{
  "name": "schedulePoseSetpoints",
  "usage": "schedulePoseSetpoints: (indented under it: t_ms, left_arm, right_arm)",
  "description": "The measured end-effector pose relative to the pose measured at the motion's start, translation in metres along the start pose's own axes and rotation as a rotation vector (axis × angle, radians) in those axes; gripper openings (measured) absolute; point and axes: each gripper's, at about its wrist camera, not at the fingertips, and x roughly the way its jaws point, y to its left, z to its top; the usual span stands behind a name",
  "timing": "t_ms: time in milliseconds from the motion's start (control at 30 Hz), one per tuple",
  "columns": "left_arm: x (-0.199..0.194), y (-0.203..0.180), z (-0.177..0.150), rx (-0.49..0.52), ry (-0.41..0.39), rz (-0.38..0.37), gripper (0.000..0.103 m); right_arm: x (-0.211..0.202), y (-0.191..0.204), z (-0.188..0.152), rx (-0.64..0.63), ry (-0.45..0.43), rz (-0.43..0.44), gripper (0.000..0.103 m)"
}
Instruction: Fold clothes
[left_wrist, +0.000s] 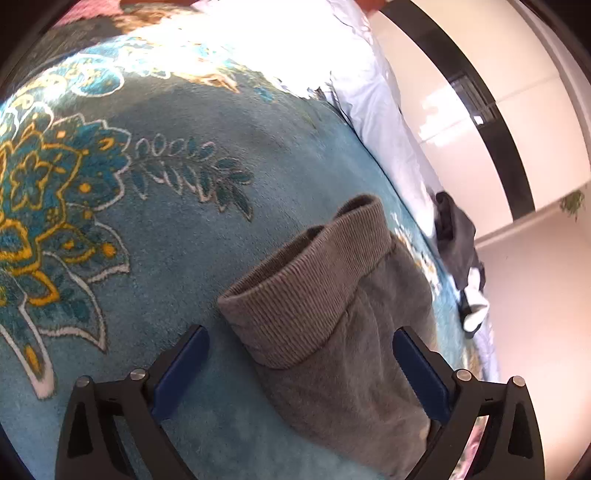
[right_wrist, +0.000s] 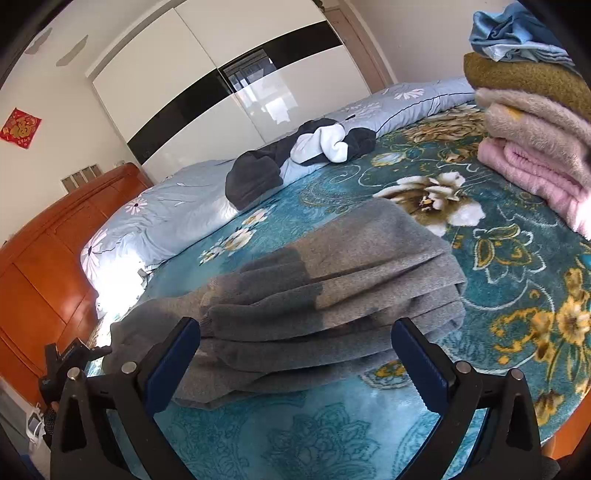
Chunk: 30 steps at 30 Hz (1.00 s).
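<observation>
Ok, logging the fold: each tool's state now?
Left tool: open, grey sweater cuff between its fingers, not gripped.
Right tool: open, holding nothing.

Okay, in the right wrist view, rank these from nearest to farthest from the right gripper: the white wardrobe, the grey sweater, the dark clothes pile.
From the right gripper:
1. Grey sweater, folded on the blanket directly ahead of the open jaws.
2. Dark clothes pile, farther back, mid-bed, on the pale quilt.
3. White wardrobe, against the back wall beyond the bed.
</observation>
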Motion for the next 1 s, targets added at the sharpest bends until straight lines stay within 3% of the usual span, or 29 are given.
schedulePoseSetpoints:
  t_ms: [67,133,200,267,300,333,533,700,867,1000]
  left_arm:
    - [-0.002,-0.002,0.002,-0.019,-0.019,0.024,0.084]
    - [0.002,-0.008,0.004,-0.019,-0.028,0.050,0.064]
    - [0.004,-0.010,0.005,-0.018,-0.028,0.062,0.056]
    - [0.003,-0.014,0.006,-0.007,-0.034,0.058,0.040]
    - [0.003,-0.017,0.007,0.000,-0.037,0.055,0.023]
    - [0.003,-0.022,0.009,0.015,-0.038,0.045,0.015]
    - [-0.018,-0.084,0.013,0.168,-0.098,0.009,0.010]
    - [-0.033,-0.178,-0.004,0.366,-0.126,-0.116,0.010]
    - [-0.036,-0.274,-0.054,0.559,-0.079,-0.285,0.010]
    - [-0.011,-0.331,-0.104,0.668,0.012,-0.353,0.010]
  right_arm:
    - [0.002,0.006,-0.002,-0.016,0.013,0.009,0.103]
    - [0.003,0.012,-0.005,-0.034,0.025,0.013,0.103]
    - [0.003,0.015,-0.008,-0.041,0.039,0.017,0.103]
    - [0.004,0.014,-0.010,-0.017,0.057,0.031,0.103]
    - [0.005,0.012,-0.011,0.000,0.063,0.036,0.103]
    - [0.004,0.010,-0.011,0.014,0.065,0.040,0.103]
    - [-0.004,-0.004,-0.005,0.087,0.059,0.046,0.103]
    - [-0.020,-0.012,0.006,0.113,0.033,0.043,0.103]
    - [-0.037,-0.028,0.019,0.132,0.021,0.019,0.103]
    - [-0.051,-0.048,0.033,0.157,0.013,-0.013,0.103]
